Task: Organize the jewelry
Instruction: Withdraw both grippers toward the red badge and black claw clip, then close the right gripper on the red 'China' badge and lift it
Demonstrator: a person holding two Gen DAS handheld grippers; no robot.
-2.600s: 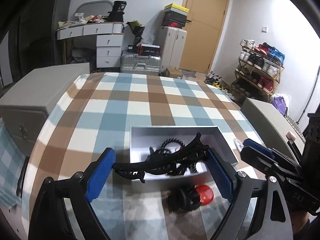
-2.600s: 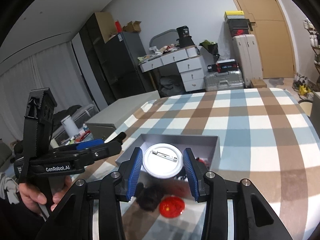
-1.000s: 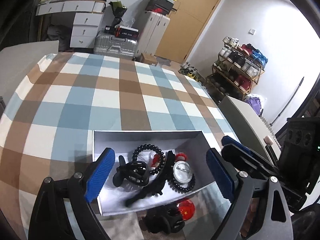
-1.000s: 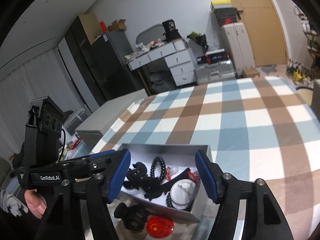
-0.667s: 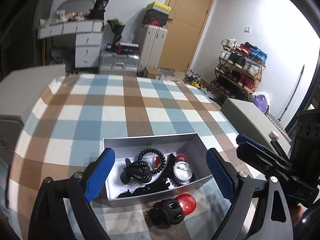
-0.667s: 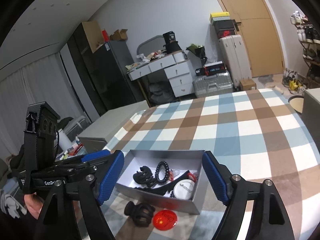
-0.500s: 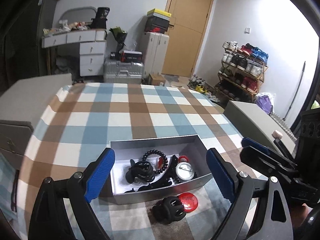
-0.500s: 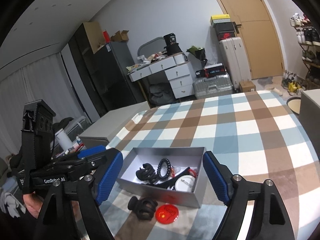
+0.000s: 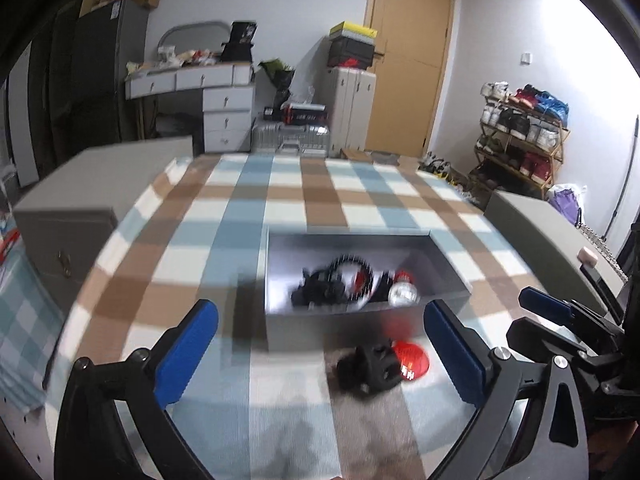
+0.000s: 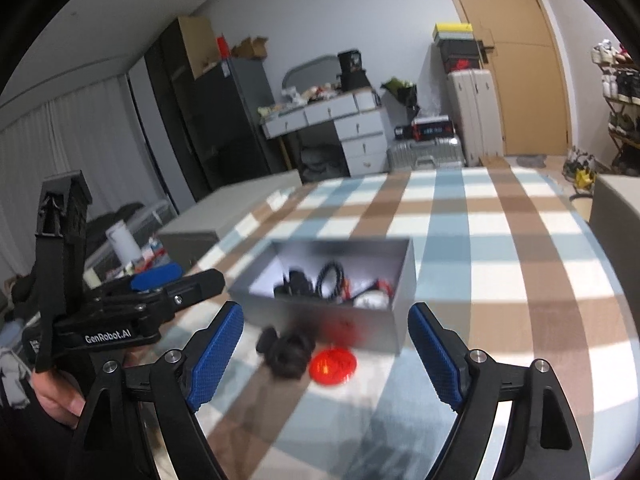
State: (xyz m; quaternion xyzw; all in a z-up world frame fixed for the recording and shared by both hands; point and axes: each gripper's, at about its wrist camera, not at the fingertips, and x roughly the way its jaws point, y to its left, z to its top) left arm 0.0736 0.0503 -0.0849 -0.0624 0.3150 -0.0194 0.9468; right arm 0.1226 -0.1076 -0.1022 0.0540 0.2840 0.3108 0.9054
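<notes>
A grey open box (image 9: 448,268) (image 10: 404,276) sits on the checked tablecloth and holds black hair clips, a black bead bracelet (image 9: 352,268) and a white round badge (image 9: 404,294). A black hair claw (image 9: 370,368) (image 10: 286,350) and a red round badge (image 9: 412,358) (image 10: 333,366) lie on the cloth just in front of the box. My left gripper (image 9: 320,352) is open and empty, held back from the box. My right gripper (image 10: 324,356) is open and empty, above the claw and red badge. The frames are motion-blurred.
A grey cabinet (image 9: 80,184) stands left of the table and another (image 9: 552,240) to the right. A desk with drawers (image 9: 224,92), suitcases, a shoe rack (image 9: 520,136) and a door line the far wall.
Both grippers let go of their items into the box, opened wide and pulled back; the box now looks farther away and lower in both views.
</notes>
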